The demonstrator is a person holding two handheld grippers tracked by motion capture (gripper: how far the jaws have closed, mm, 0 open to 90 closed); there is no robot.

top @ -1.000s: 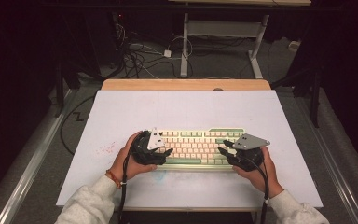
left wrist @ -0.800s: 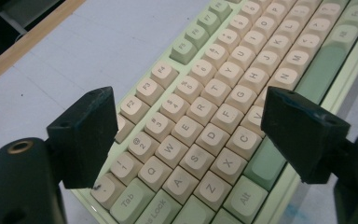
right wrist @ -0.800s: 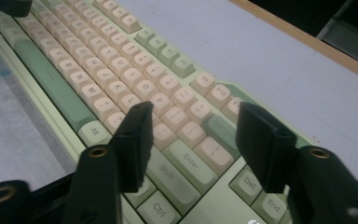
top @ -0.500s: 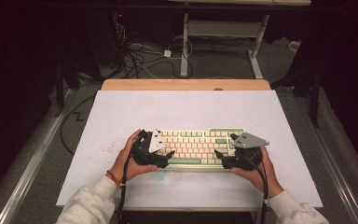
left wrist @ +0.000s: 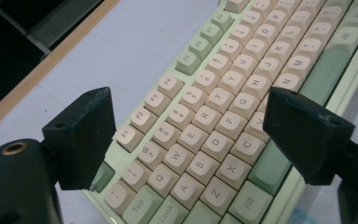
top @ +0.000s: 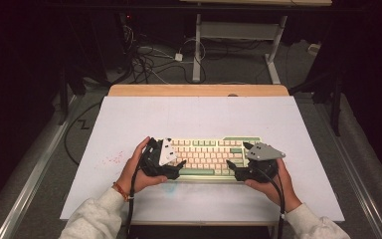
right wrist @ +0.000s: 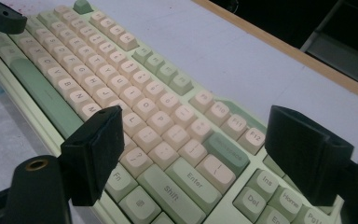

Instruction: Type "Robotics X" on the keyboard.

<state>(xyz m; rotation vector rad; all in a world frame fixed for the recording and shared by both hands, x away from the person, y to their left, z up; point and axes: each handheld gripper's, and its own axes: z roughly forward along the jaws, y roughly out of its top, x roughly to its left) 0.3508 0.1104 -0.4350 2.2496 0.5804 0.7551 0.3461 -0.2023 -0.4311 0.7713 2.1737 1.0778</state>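
Low in the frame, the left claw (top: 178, 168) and right claw (top: 233, 168), jaws just spread wide and empty, flanked the mechanical keyboard (top: 210, 155), set down square on the surface (top: 189, 114); nothing left but withdrawing

**Surfaces & finishes**

Keyboard (top: 209, 157): plastic, matt cream + sage-green keycaps, smooth, pale green case. Table (top: 199, 114): smooth matt white top w/ bare wood strip along far edge. Gripper jaws: matt black plastic, slightly grainy. Sleeves: soft grey cloth.

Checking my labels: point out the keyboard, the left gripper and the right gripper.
keyboard (top: 206, 155): high view, middle keys.
left gripper (top: 178, 169): high view, between its jaw tips.
right gripper (top: 232, 169): high view, between its jaw tips.
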